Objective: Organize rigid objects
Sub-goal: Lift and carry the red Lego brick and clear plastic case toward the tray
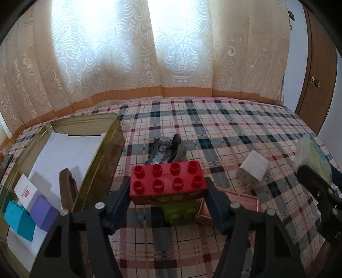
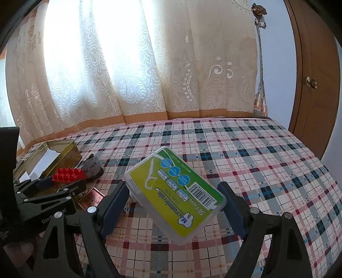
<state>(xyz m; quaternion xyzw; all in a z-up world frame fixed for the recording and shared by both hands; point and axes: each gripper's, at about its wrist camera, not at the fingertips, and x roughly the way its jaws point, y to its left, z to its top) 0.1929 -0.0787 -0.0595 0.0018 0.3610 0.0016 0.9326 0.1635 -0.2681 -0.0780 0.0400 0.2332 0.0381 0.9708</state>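
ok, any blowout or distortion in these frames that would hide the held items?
Left wrist: backlit curtain blows out, fisheye bends the bed edge, yet the red brick in the left gripper reads clearly. Right wrist: same curtain glare, dark corner vignetting; the floss pick box in the right gripper is sharp, label legible.

A bedroom in a home. A bed covered with a plaid sheet fills the foreground. Behind it hang patterned lace curtains, backlit by daylight, with a tasselled tieback on a wall hook. At right stands a wooden door with a brass knob. Small household items lie scattered on the sheet.
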